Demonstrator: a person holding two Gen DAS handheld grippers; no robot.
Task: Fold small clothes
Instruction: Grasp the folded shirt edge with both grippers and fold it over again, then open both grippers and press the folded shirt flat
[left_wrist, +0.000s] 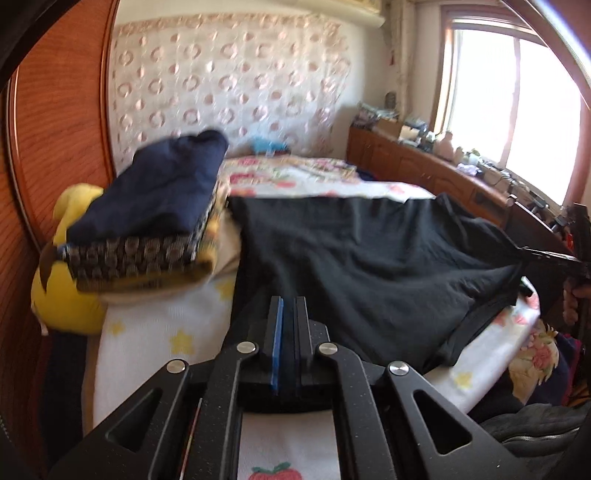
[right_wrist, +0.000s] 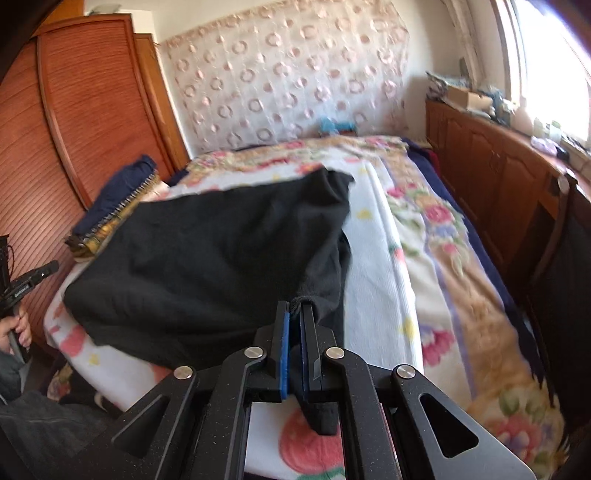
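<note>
- The right gripper (right_wrist: 295, 314) was seen with its jaws clamped on a bunched corner of the black garment (right_wrist: 229, 266), a tail of the cloth hanging down between the blue pads (right_wrist: 284, 354).
- The left gripper (left_wrist: 289, 306) was seen with its jaws pressed together at the near edge of the same garment; the cloth ran up to the fingertips, and a hold on it was suggested though the pinch itself was hidden.
- The black garment (left_wrist: 369, 266) was stretched between the two grippers, partly raised above the bed (right_wrist: 373, 266), with its far edge draped on the white blanket with yellow stars (left_wrist: 155, 332).
- A stack of folded clothes (left_wrist: 155, 221), dark blue on top with a patterned band below, was found at the left side of the bed, resting on a yellow plush toy (left_wrist: 66, 295).
- A floral bedspread (right_wrist: 443, 240) was seen under the white blanket.
- A wooden wardrobe (right_wrist: 85, 122) was noted to the left, a wooden cabinet (right_wrist: 498, 166) under the window to the right.
</note>
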